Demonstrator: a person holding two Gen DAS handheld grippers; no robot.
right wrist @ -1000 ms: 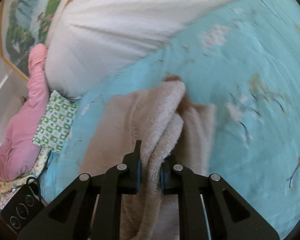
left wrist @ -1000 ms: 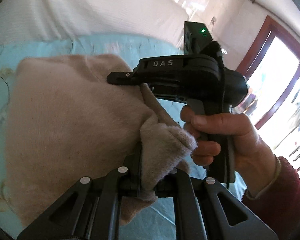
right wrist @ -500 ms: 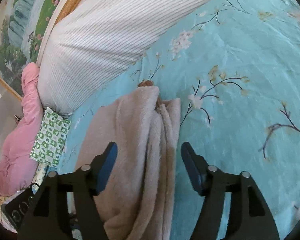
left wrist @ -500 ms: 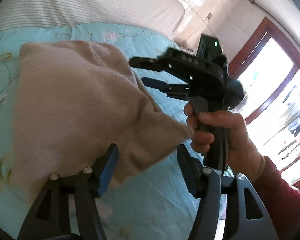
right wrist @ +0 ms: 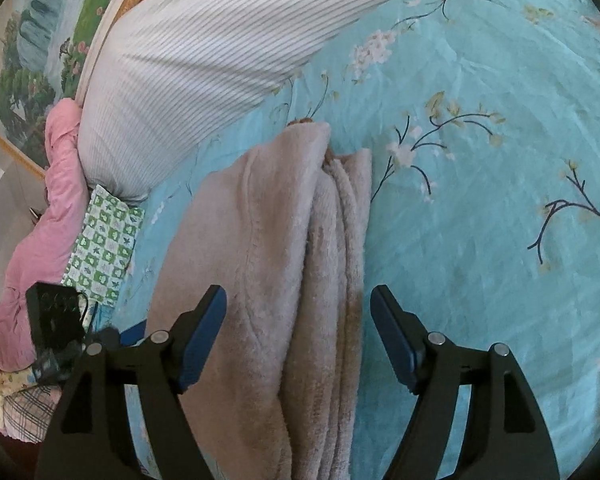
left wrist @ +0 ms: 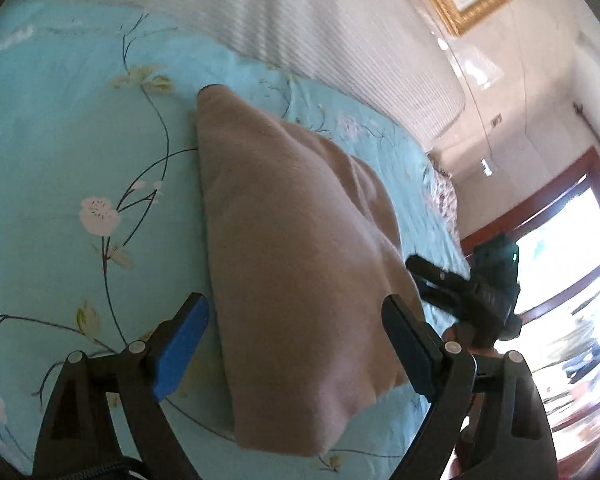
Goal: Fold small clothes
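Observation:
A beige fleece garment (left wrist: 300, 264) lies folded on the turquoise flowered bedsheet (left wrist: 72, 144). My left gripper (left wrist: 296, 340) hangs over its near end, jaws wide and still opening, pads off the cloth. In the right wrist view the same garment (right wrist: 268, 240) shows its stacked folded edges. My right gripper (right wrist: 300, 328) straddles them, its jaws opening, touching nothing. The right gripper (left wrist: 452, 284) also appears in the left wrist view at the garment's right edge, held by a hand.
A white striped pillow (right wrist: 204, 52) lies behind the garment. A pink quilt (right wrist: 40, 208), a green checked cloth (right wrist: 104, 244) and a black device (right wrist: 56, 316) sit to the left. A framed painting (right wrist: 40, 36) hangs beyond. A red-framed window (left wrist: 560, 248) is at right.
Both grippers let go of the beige garment and spread wide. The garment dropped flat onto the sheet. My left gripper swung left and rolled, so the other gripper now sits at the right.

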